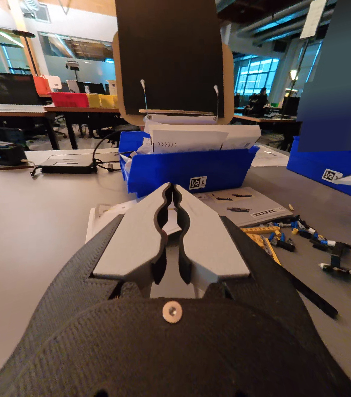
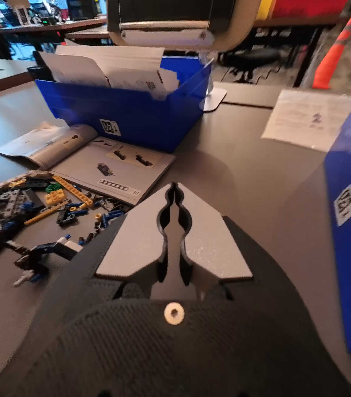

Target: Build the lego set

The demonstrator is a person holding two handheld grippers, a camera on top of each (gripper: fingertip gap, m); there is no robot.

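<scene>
Both grippers are held closed and empty: left gripper (image 1: 172, 189) over the instruction booklet (image 1: 245, 204), right gripper (image 2: 174, 189) above bare table (image 2: 245, 171). Loose lego pieces (image 2: 41, 206) are scattered beside the booklet, before a blue bin (image 2: 127, 111).

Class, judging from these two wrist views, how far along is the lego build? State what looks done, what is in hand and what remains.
Done: the instruction booklet lies open beside the blue bin, and one small black and white sub-assembly looks joined. In hand: nothing; the left gripper and right gripper are both shut and empty. Left: nearly everything, since the loose pieces lie scattered on the table.
</scene>
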